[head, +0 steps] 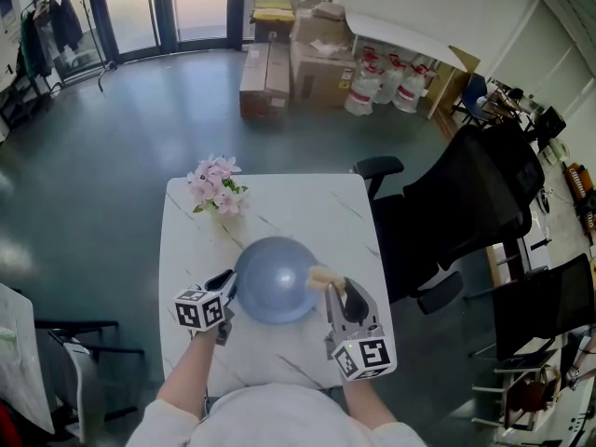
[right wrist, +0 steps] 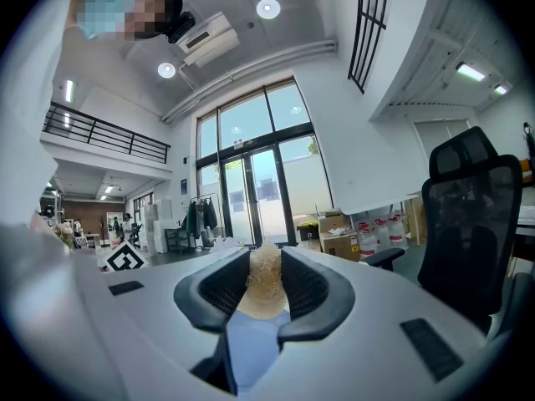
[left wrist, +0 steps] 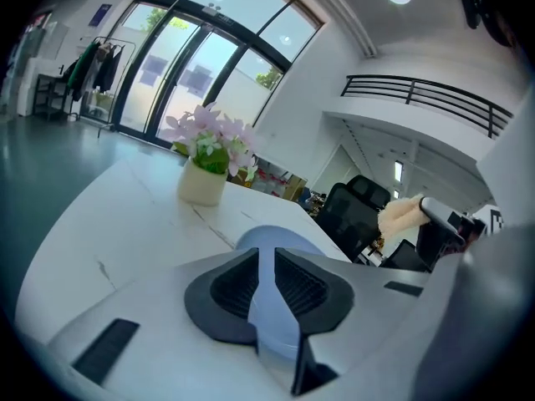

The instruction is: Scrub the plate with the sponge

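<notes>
We hold the left gripper [left wrist: 272,284] clamped on the blue plate [head: 273,282] rim. The right gripper [right wrist: 266,289] pinches the sponge [head: 320,276] at the plate's right edge. Scrubbing appears barely begun.

The plate [head: 276,276] lies on the table [head: 298,203], flowers [head: 216,186] behind it, chair [head: 466,203] at right.

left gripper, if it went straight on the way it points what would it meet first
The blue plate: the left gripper is shut on its rim, so going on would likely just shove it across the table. Beyond, the line seems to pass right of the flower pot; depth is unclear.
</notes>
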Demonstrator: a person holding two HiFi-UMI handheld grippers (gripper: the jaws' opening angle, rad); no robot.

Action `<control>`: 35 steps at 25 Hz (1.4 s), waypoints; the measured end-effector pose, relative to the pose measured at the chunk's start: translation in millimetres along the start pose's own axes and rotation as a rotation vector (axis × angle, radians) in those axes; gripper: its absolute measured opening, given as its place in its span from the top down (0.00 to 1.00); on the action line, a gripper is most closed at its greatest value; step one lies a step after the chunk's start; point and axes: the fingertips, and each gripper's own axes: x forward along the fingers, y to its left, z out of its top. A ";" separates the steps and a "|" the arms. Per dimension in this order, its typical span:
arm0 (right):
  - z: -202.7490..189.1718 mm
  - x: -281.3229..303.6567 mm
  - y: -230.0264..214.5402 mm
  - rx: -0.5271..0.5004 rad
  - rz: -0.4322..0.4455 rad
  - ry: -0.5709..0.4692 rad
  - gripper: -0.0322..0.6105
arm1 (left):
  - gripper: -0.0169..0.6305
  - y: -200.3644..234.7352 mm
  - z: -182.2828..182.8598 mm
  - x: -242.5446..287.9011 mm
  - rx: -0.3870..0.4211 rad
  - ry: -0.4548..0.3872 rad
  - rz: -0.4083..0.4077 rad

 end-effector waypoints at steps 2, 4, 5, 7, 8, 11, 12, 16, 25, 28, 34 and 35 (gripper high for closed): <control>-0.7 0.3 0.6 0.000 0.002 0.000 0.76 | 0.72 5.2 -8.4 5.6 -0.049 0.031 0.001; -1.0 -0.1 0.0 0.001 -0.003 0.007 0.76 | 0.65 9.3 -16.1 10.5 -0.090 0.060 0.001; -0.9 -0.1 -0.6 0.001 -0.004 0.009 0.77 | 0.64 12.0 -19.7 12.7 -0.100 0.076 0.007; -0.9 0.4 -1.5 0.001 -0.003 0.008 0.76 | 0.63 18.9 -28.0 17.6 -0.120 0.108 0.019; -1.4 0.6 -1.8 0.001 -0.001 0.006 0.76 | 0.63 22.1 -31.8 20.3 -0.139 0.120 0.021; -2.6 -0.2 -2.6 0.002 -0.001 0.005 0.76 | 0.62 25.1 -36.4 25.6 -0.197 0.134 0.016; -2.3 -0.8 -2.9 0.003 -0.003 0.007 0.76 | 0.62 25.8 -37.7 26.9 -0.206 0.143 0.016; -2.4 -1.8 -3.3 0.002 -0.006 0.011 0.76 | 0.63 30.2 -44.2 33.1 -0.195 0.190 0.029; -0.5 -5.7 -6.9 0.000 -0.012 0.008 0.77 | 0.72 32.7 -62.9 44.4 -0.167 0.280 0.065; -1.6 -6.0 -8.1 -0.002 -0.013 0.010 0.77 | 0.83 37.3 -65.1 44.8 -0.160 0.290 0.084; 0.5 -5.3 -8.1 -0.005 -0.015 0.010 0.76 | 0.89 44.3 -61.7 46.0 -0.253 0.253 0.109; 1.3 -5.1 -8.1 -0.006 -0.015 0.007 0.77 | 0.90 45.4 -61.3 46.3 -0.290 0.239 0.109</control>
